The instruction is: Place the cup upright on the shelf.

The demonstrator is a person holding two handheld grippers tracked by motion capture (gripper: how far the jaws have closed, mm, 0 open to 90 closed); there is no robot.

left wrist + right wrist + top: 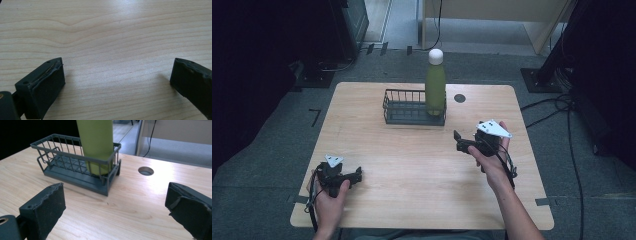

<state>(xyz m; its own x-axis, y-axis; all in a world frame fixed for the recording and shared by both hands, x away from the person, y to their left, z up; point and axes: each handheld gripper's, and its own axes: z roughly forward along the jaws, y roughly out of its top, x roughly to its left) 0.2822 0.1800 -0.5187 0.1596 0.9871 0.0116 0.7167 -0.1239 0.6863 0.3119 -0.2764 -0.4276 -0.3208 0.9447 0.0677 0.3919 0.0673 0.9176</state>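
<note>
Green and smooth, the bottle (pixel 435 85) stands upright in the right end of a dark wire basket (pixel 404 107), just above the middle of the high view; in the right gripper view its body (pixel 96 142) rises out of the top of the frame with the basket (pixel 62 160) around its foot. A white cap (pixel 436 55) closes its neck.

It looks like a steel flask with a matt coat: stiff, not fragile, probably fairly heavy if full, and likely slick on a round wall that gives flat pads only a narrow line of contact. Being tall on a small foot, it will probably tip if pushed high up. The basket wires hide its lower part, so the best hold seems to be on the straight body just above the basket rim, taken squarely across its widest line. The tapering shoulder would let the pads slide, and the cap may turn. The basket itself looks light and may drag along if the bottle is lifted at a slant, so a straight upward pull seems safest.

At right of centre in the high view, the right tongs (pixel 460 140) point toward the basket, well apart from it. Their pads are spread wide in the right gripper view, with nothing between them. The left tongs (pixel 358 175) sit at the lower left, low over the wooden surface (pixel 412 165); in the left gripper view they too are spread, with bare wood between them (pixel 117 75). A round hole (pixel 459 98) lies in the surface just right of the bottle.
</note>
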